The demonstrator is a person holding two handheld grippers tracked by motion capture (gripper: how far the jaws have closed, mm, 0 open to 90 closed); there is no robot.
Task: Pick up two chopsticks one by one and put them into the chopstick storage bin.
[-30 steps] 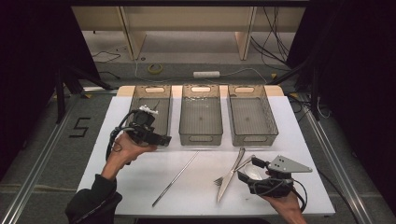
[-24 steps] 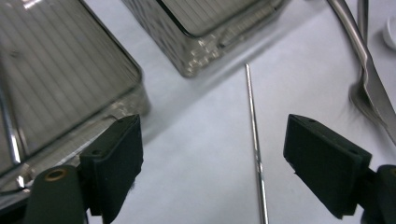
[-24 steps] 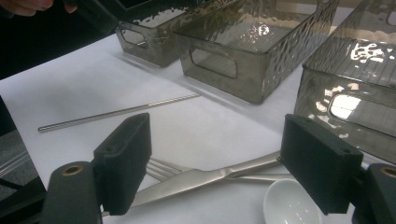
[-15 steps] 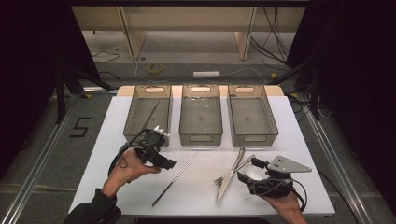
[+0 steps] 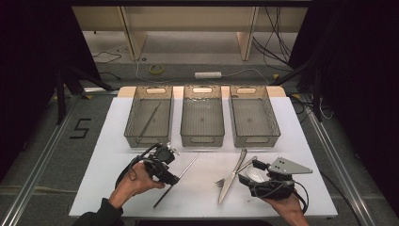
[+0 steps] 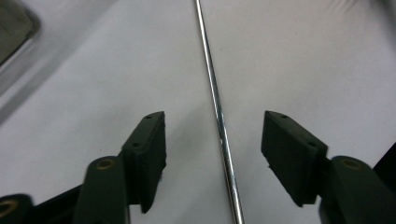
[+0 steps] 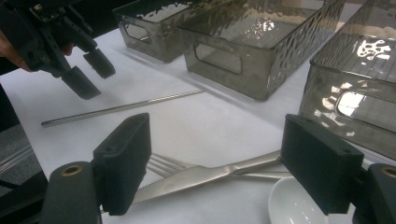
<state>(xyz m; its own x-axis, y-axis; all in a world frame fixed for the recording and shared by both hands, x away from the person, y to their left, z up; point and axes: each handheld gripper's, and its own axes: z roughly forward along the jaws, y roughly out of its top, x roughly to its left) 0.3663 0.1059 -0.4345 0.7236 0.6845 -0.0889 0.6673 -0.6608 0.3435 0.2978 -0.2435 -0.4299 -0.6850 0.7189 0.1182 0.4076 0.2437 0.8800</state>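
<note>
— Metal chopstick in the left gripper view?
— Cut off at top and bottom edges; both tips out of frame.
— White spoon in the right gripper view?
— Bowl clipped by the bottom edge, handle hidden behind the knife.
— Fork?
— Mostly covered by that knife.

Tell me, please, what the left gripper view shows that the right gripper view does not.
Left gripper view: a close look between the left gripper jaws, which have just been closing and straddle the metal chopstick untouched. Right gripper view: the right gripper open above a knife, fork and white spoon, beside three grey bins. Shared: chopstick, left gripper, white table.
</note>
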